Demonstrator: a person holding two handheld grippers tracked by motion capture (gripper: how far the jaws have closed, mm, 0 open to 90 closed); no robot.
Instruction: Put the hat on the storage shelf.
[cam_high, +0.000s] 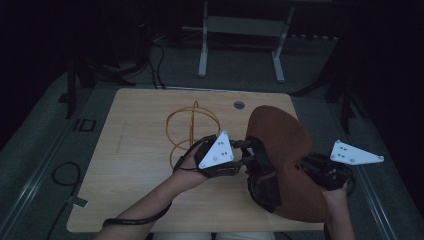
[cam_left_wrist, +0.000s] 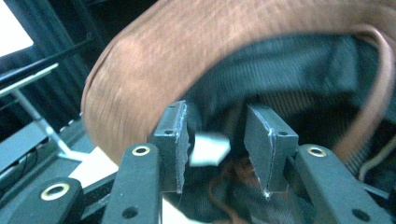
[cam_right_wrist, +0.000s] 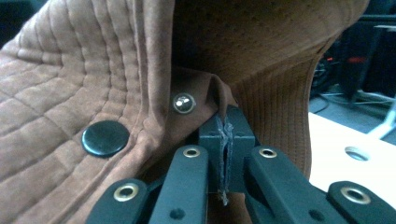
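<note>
A brown suede hat (cam_high: 280, 140) is held up over the right half of the wooden table (cam_high: 140, 120), with its dark lining turned toward my left gripper. My left gripper (cam_high: 248, 152) stands open at the hat's opening. In the left gripper view its jaws are apart, either side of a small white label (cam_left_wrist: 208, 149) inside the hat (cam_left_wrist: 154, 60). My right gripper (cam_high: 306, 165) is at the hat's right side. In the right gripper view it (cam_right_wrist: 226, 140) is shut on a fold of the hat (cam_right_wrist: 70, 84), just below a metal snap (cam_right_wrist: 183, 103) and right of a black button (cam_right_wrist: 105, 137).
A gold wire frame (cam_high: 192, 127) stands on the table's middle, just left of my left hand. A round cable hole (cam_high: 239, 105) is near the far edge. A grey metal stand (cam_high: 240, 30) is on the floor beyond, and a black cable (cam_high: 65, 175) loops at the left.
</note>
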